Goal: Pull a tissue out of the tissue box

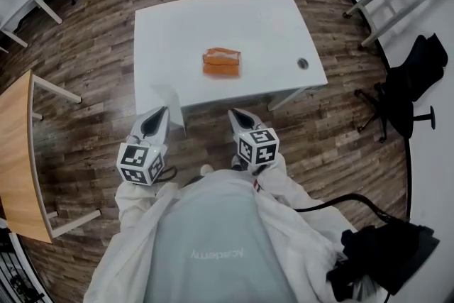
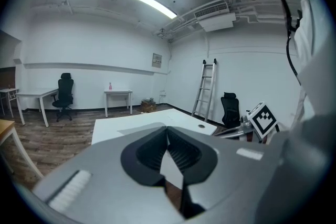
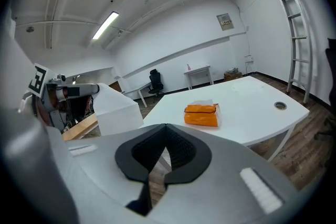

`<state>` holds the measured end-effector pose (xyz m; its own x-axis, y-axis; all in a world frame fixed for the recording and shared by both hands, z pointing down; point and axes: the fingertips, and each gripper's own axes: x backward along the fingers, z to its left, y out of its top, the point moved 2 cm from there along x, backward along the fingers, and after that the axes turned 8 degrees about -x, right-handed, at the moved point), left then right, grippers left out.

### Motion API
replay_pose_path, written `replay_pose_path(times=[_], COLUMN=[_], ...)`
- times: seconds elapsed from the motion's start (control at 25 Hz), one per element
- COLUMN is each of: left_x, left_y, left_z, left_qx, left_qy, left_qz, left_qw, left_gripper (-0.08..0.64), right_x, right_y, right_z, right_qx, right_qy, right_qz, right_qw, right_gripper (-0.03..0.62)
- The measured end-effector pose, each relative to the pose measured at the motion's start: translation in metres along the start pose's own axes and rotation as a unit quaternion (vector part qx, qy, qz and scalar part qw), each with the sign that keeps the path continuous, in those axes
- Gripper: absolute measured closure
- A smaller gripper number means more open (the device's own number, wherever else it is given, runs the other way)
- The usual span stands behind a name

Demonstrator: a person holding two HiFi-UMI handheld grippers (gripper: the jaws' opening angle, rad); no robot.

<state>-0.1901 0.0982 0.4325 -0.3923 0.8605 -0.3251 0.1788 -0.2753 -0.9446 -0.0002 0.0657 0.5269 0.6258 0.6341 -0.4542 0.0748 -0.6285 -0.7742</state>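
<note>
Nearest: coat front point(image 1: 213, 245). Pinched shut on tissue point(image 3: 113, 110) with left gripper point(image 1: 160, 112), well clear of tissue box point(image 1: 222, 62) mid-table point(image 1: 269, 32). Closed on nothing with right gripper point(image 1: 236, 113), same near side of box. Could lose sheet: thin pinch, quick swing, slip or tear.

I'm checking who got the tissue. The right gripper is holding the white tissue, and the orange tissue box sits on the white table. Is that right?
No. The left gripper holds the white tissue; the right gripper is shut on nothing, as the right gripper view shows. The orange tissue box does sit on the white table.
</note>
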Motion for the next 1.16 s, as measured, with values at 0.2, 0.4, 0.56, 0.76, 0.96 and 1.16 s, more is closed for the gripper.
replay_pose_path(times=[0.2,0.4,0.56,0.76,0.96,1.16], left_x=[0.012,0.013,0.010,0.007,0.004,0.002], left_y=[-0.001,-0.001,-0.001,0.001,0.001,-0.003], left_z=[0.008,0.009,0.006,0.003,0.003,0.000], left_qx=[-0.002,-0.002,-0.004,-0.004,0.000,-0.003], left_qy=[-0.005,-0.010,-0.015,-0.013,-0.009,-0.010], left_qz=[-0.007,-0.009,-0.011,-0.010,-0.008,0.001], left_qw=[1.0000,0.9999,0.9998,0.9999,0.9999,0.9999], left_gripper=[0.558,0.558,0.558,0.558,0.558,0.558], right_x=[0.002,0.005,0.007,0.009,0.008,0.008], right_y=[0.004,0.008,0.007,0.011,0.016,0.014], right_z=[0.022,0.027,0.023,0.022,0.020,0.020], right_qx=[0.016,0.025,0.023,0.027,0.031,0.039], right_qy=[-0.001,-0.004,-0.007,0.000,0.005,0.011], right_qz=[-0.018,-0.027,-0.027,-0.027,-0.027,-0.019], right_qw=[1.000,0.999,0.999,0.999,0.999,0.999], right_gripper=[0.592,0.592,0.592,0.592,0.592,0.592])
